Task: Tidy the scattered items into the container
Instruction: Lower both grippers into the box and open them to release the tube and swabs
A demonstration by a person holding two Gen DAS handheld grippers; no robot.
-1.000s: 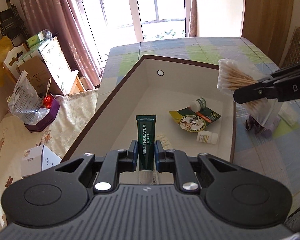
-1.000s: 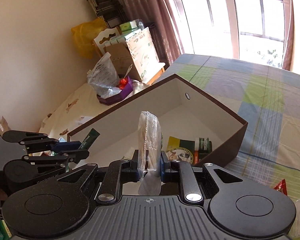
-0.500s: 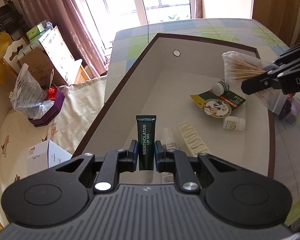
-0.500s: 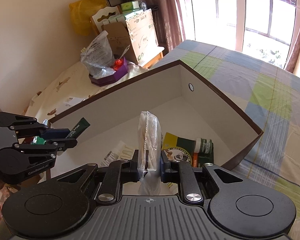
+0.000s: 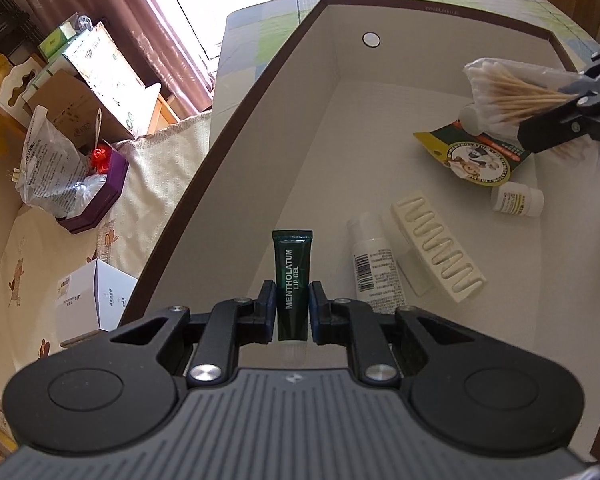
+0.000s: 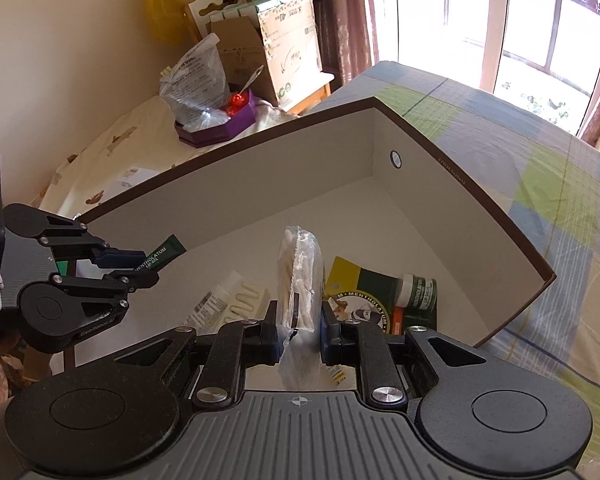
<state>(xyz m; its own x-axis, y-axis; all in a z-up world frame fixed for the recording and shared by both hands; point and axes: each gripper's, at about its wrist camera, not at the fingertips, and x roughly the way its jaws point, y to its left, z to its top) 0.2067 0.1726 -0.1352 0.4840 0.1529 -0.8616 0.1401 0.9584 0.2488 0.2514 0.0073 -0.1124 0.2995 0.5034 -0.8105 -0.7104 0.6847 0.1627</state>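
Left wrist view showing the left gripper (image 5: 293, 307) clamping one green lip gel tube (image 5: 293, 280) near its cap end, hanging over the near left part of the brown-rimmed container (image 5: 260, 92). Right wrist view showing the right gripper (image 6: 299, 330) pinching one clear bag of cotton swabs (image 6: 300, 276) at its lower end, hovering over the container's right side.

Judging the tube as light, soft-walled and a little slick, so gripping across its flat width near the stiffer cap end and squeezing gently. Judging the swab bag as very light, crinkly and slippery, its sticks thin and snappable, so holding across the bundled stems, not the loose film.

Counting inside the container: one white tube with a barcode (image 5: 374, 264), one cream ridged clip-like piece (image 5: 436, 240), one small white bottle (image 5: 518, 199), one yellow-and-green carded pack (image 5: 476, 156) carrying one small green jar (image 6: 416, 290). Two items held above, not yet released.
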